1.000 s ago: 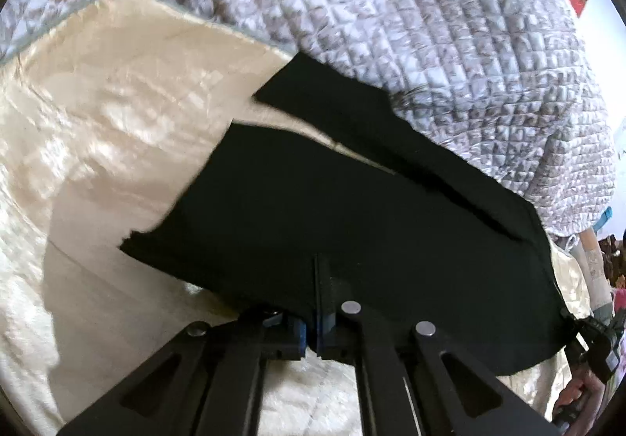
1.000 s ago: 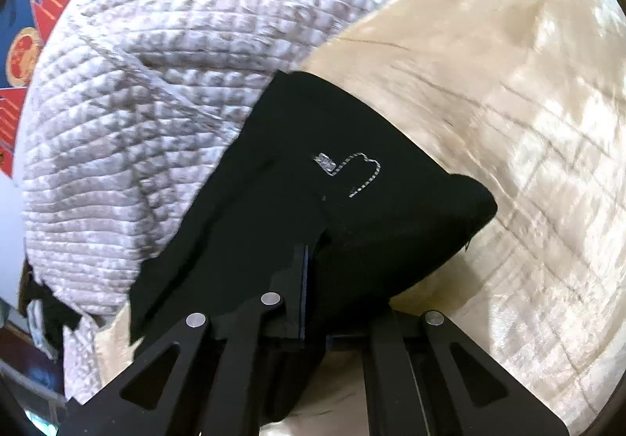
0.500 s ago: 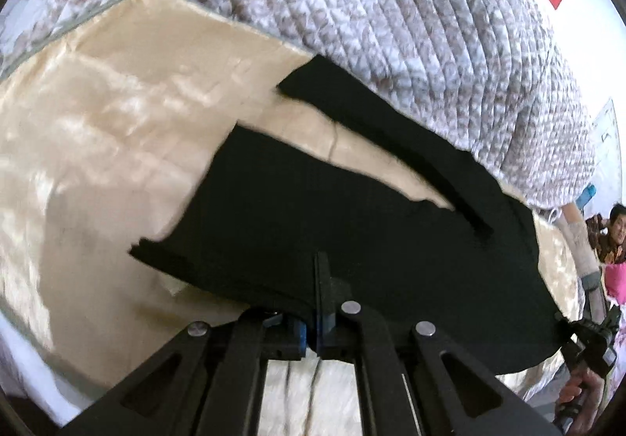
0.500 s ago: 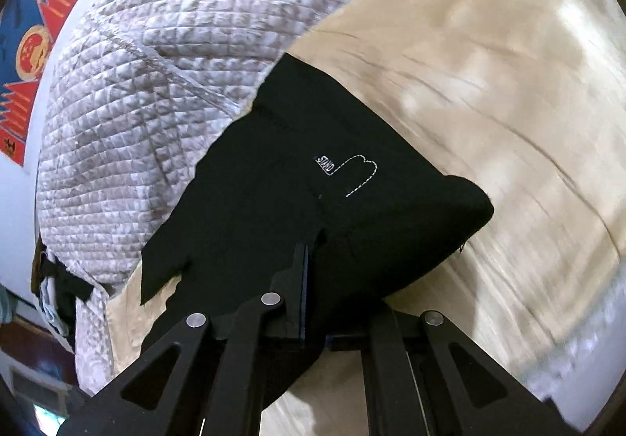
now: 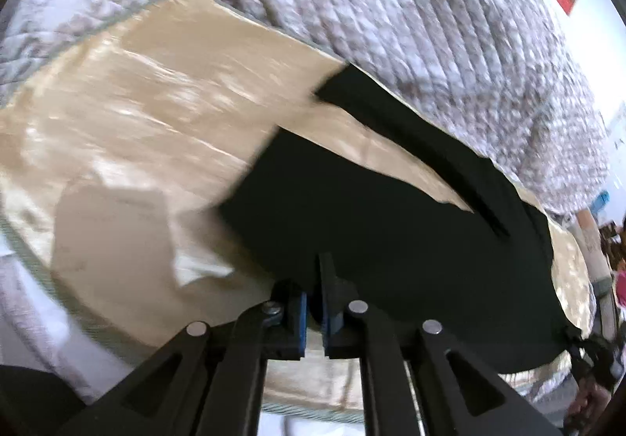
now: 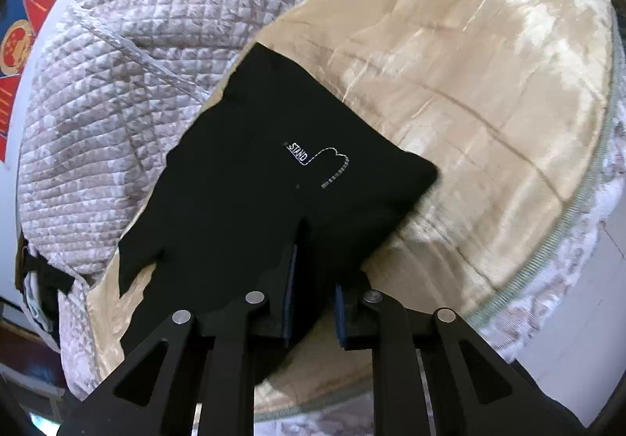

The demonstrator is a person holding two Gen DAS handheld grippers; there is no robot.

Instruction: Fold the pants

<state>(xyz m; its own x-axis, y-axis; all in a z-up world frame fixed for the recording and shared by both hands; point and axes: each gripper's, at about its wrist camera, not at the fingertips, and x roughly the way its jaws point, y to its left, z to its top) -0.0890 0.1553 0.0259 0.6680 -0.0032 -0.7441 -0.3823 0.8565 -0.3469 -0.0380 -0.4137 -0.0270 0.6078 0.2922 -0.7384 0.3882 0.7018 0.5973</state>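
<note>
A grey quilted blanket (image 5: pixel 411 25) fills the top of both views, and a shiny cream sheet (image 5: pixel 137 115) spreads below it, across the left and centre of the left wrist view and the upper right of the right wrist view. On that sheet lie the black pants (image 5: pixel 391 224), running from centre frame to the lower right in the left wrist view; you see the same pants (image 6: pixel 250 193) reach from the bottom centre toward the upper middle in the right wrist view, a small white "STAND" mark stitched near their middle. Their long axis runs away from both of your tools, up the frame, with one narrow black strip lying apart along the blanket's edge. Your left gripper (image 5: pixel 315 303) sits at bottom centre, its blue-padded fingers closed on the near hem of the cloth. Your right gripper (image 6: pixel 311 299) sits at bottom centre too, pinching a thicker bunch of fabric between its pads. Both tools hold the near edge, so the fold most likely carries that edge forward, away from you, over the far part.
</note>
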